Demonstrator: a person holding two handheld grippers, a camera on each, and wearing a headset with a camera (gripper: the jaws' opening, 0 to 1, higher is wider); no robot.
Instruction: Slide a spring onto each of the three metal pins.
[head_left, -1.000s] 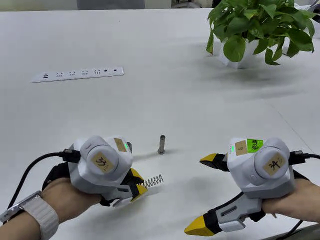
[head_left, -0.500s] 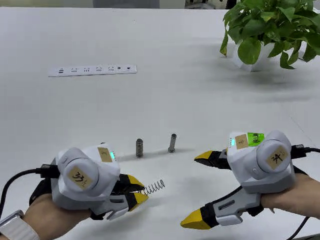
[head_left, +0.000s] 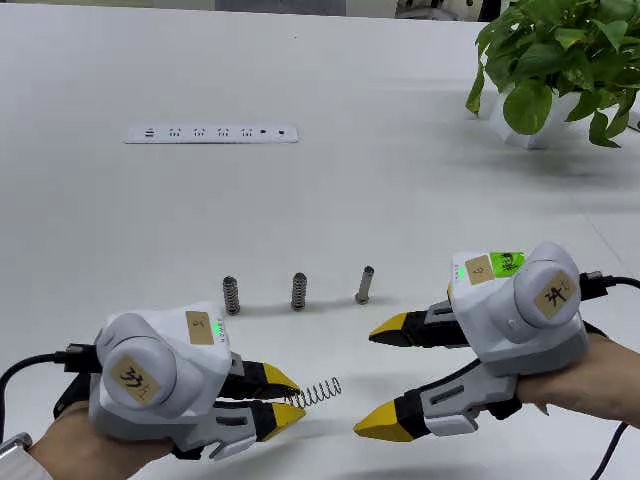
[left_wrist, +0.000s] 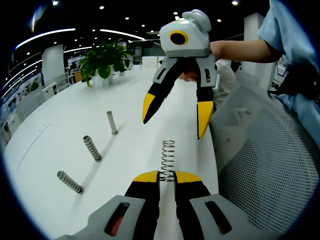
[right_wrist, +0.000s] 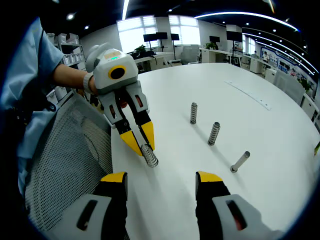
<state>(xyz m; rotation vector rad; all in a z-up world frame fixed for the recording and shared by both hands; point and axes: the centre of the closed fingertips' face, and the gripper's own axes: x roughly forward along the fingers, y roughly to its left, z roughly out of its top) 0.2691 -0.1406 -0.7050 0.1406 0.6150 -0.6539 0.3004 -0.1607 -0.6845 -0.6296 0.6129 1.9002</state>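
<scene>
White table (head_left: 400, 190) carries a power strip (head_left: 212, 133), a potted plant (head_left: 560, 60) and a row of three pins (head_left: 298, 290), the rightmost pin (head_left: 365, 285) bare.

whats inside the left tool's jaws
A spring: the left tool is shut on its near end, and the rest sticks out in front. The coils between the jaws are covered, so how many are pinched cannot be seen.

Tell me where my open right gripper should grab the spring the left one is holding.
Probably its free end, from the right: the left gripper pinches the other end of the spring, whose coils stick out toward the open right gripper.
</scene>
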